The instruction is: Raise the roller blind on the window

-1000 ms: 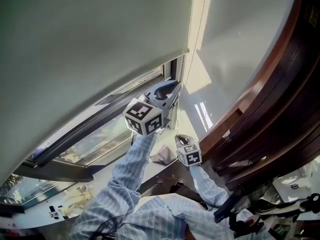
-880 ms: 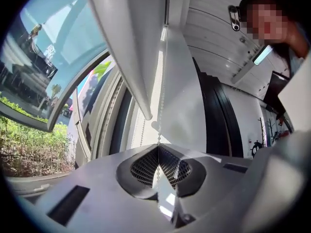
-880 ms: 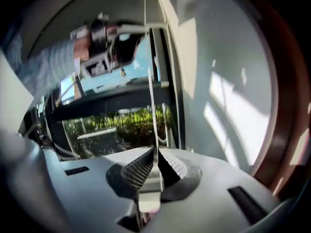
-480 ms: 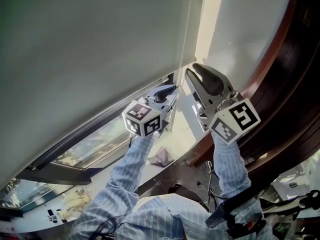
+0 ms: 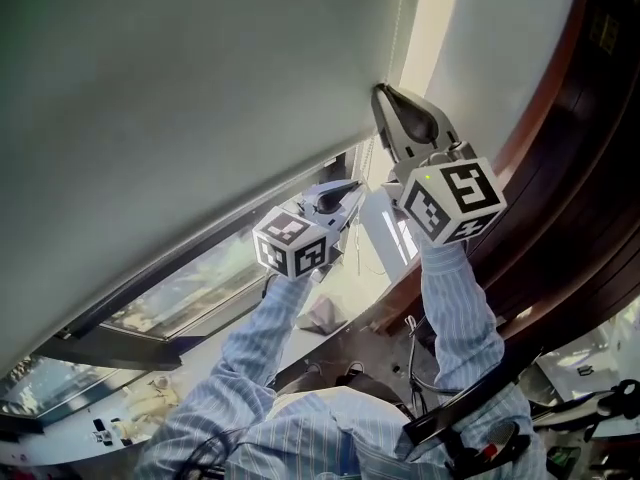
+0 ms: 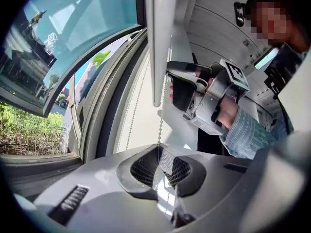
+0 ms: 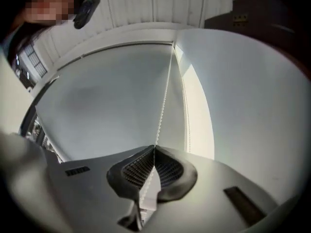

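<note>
Left gripper [image 5: 343,190], centre, and right gripper [image 5: 382,92], above it, each pinch the chain [image 7: 164,93]; blind [image 5: 180,88] fills upper left.

Roller blind [image 5: 180,88] partly beyond head view

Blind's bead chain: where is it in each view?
Head view: the bead chain runs down the roller blind's right edge into the right tool.
Left gripper view: centre, chain drops into the shut left tool.
Right gripper view: centre, chain runs up from the shut tool.
Shared landmark: the roller blind, beside the chain in all three.
</note>
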`<state>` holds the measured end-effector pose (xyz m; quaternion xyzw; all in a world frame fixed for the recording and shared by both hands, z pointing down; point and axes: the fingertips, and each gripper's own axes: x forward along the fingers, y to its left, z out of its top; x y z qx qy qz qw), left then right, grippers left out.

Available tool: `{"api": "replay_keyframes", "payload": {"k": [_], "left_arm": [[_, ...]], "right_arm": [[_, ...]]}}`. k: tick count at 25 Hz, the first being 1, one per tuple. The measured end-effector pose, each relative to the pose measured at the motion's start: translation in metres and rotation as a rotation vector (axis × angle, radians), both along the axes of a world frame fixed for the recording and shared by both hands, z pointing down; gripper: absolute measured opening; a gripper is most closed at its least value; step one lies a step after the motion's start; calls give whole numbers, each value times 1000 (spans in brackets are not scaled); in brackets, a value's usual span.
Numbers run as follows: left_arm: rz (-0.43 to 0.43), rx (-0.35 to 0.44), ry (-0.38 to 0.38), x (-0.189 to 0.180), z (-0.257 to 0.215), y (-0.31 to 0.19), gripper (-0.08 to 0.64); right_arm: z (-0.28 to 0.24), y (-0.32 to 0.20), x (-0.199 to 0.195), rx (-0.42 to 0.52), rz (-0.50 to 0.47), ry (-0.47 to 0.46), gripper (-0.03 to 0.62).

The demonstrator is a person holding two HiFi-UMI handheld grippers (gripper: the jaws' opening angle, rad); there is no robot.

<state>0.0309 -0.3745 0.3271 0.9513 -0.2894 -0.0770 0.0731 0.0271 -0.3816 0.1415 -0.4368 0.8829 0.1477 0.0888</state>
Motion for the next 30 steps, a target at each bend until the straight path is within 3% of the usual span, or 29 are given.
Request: {"api": "replay_keyframes", "payload": {"k": [2,5,9,15,17,20,23,25,30], "left_arm": [[2,-21,-4,-1,9,1,6],[2,-76,-45,0,37,2,6],[17,-203,-97,3,94,10,6],[38,-368,-187,-1,171,29,8],[19,-373,-146,-9,172,37,8],[-44,-319,-9,-32,141,40,8],[-80,-188,97,-49,77,34,18],[-75,-60,96,-48,26,30,91],[-37,201,25,-19,-75,15,115]], "right_arm": [[7,4,2,31,45,29,9],[31,5,3,-19,41,37,8],[85,6,7,-69,106,121,8],[176,1,3,-225,119,164,8],[218,-3,4,-311,117,190,8],[284,-5,5,-428,119,246,8],[334,-5,7,-508,123,276,8],[351,-5,3,-536,115,274,8],[353,-4,-18,-566,82,259,8]]}}
